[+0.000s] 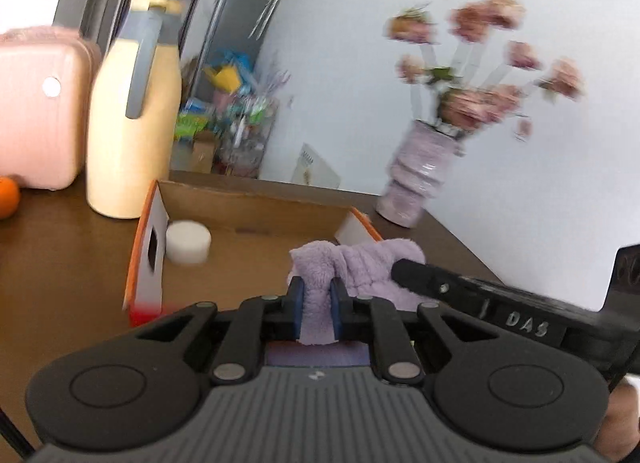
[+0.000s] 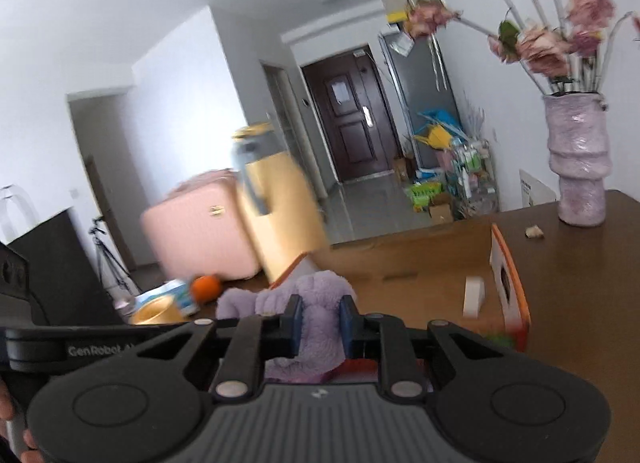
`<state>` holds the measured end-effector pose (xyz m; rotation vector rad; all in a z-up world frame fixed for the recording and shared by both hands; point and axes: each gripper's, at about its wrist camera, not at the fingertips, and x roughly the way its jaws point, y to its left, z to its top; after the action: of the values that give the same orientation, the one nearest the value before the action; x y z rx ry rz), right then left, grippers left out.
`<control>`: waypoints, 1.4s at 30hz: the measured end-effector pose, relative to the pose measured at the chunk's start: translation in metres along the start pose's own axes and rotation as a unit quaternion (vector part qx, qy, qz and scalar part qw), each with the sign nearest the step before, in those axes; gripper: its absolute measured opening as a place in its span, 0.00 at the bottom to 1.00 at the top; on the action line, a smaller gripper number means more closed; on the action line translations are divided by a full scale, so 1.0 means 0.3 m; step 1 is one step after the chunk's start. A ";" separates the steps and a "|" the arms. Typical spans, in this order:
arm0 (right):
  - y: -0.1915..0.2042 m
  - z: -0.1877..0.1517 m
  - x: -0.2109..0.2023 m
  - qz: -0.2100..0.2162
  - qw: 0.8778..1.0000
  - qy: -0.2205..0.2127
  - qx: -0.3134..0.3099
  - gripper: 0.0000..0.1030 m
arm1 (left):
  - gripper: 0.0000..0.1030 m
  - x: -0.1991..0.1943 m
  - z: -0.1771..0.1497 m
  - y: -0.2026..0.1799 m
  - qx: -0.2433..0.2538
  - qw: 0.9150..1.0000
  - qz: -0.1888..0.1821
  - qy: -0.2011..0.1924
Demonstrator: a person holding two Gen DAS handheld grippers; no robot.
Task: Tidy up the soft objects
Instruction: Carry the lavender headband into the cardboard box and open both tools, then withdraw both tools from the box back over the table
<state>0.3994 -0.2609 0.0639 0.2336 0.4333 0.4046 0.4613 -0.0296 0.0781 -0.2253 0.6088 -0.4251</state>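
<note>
Evidently both tools have the same lilac towel [image 1: 360, 263]: the left tool [image 1: 316, 303] is nearly closed with a thick fold pinched between its blue pads, and the right tool [image 2: 320, 323] is closed to about the same gap on another bunch of it, so the cloth is carried at two places and cannot sag or drag. Held that way, the towel hangs just above the near edge of the open cardboard box [image 1: 248, 219], which looks like the place meant for soft things; a white foam puck [image 1: 188, 241] already sits on its floor near the left wall. My guess is that the towel is about to be lowered inside. Beyond the box on the brown worktop [image 1: 60, 263] stand a cream jug [image 1: 132, 115], a pink case [image 1: 38, 107], an orange [image 1: 8, 197] and a vase of flowers [image 1: 420, 179], all clear of the box opening.
</note>
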 end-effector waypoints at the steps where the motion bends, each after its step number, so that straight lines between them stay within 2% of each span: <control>1: -0.026 0.050 0.080 -0.003 1.000 0.010 0.000 0.18 | 0.13 0.072 0.057 0.025 -0.008 1.000 0.004 0.013; 3: -0.094 0.140 0.243 -0.014 0.999 0.031 0.023 0.18 | 0.13 0.223 0.158 0.078 -0.024 0.999 0.013 0.046; 6: -0.197 0.242 0.499 -0.036 0.994 0.084 0.051 0.18 | 0.14 0.431 0.254 0.148 -0.010 0.996 0.043 0.084; 10: -0.309 0.280 0.793 -0.056 0.983 0.154 0.084 0.18 | 0.14 0.673 0.267 0.239 -0.013 0.987 0.087 0.133; 13: -0.344 0.255 0.948 -0.077 0.977 0.180 0.081 0.19 | 0.16 0.760 0.259 0.275 -0.020 0.983 0.106 0.148; 15: -0.348 0.231 1.014 -0.091 0.975 0.191 0.073 0.25 | 0.19 0.785 0.244 0.289 -0.008 0.981 0.106 0.160; 18: -0.356 0.204 1.064 -0.099 0.967 0.218 0.088 0.28 | 0.37 0.770 0.243 0.303 0.004 0.983 0.099 0.153; 19: -0.357 0.208 1.063 -0.098 0.967 0.215 0.090 0.31 | 0.39 0.748 0.240 0.301 0.005 0.985 0.092 0.147; 21: -0.343 0.217 1.046 -0.107 0.970 0.204 0.077 0.47 | 0.40 0.714 0.253 0.297 0.005 0.986 0.094 0.135; 25: -0.354 0.263 0.975 -0.119 0.974 0.182 0.062 0.49 | 0.46 0.599 0.280 0.244 0.030 0.989 0.100 0.101; 28: -0.366 0.303 0.871 -0.119 0.977 0.162 0.070 0.55 | 0.54 0.473 0.281 0.189 0.063 0.988 0.118 0.071; 31: -0.336 0.321 0.729 -0.117 0.980 0.149 0.052 0.56 | 0.56 0.349 0.269 0.145 0.083 0.986 0.134 0.047; 35: -0.288 0.336 0.535 -0.127 0.984 0.126 0.020 0.64 | 0.58 0.175 0.230 0.084 0.089 0.985 0.142 0.029; 38: -0.261 0.358 0.406 -0.137 0.984 0.112 0.002 0.65 | 0.64 0.061 0.205 0.046 0.087 0.986 0.145 0.010; 42: -0.200 0.347 0.235 -0.142 0.986 0.091 -0.013 0.70 | 0.70 -0.062 0.133 -0.002 0.078 0.982 0.173 -0.025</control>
<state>0.5245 -0.2985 0.1125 0.1075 0.6317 0.1523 0.4711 -0.0185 0.1197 0.0214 0.5492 -0.1298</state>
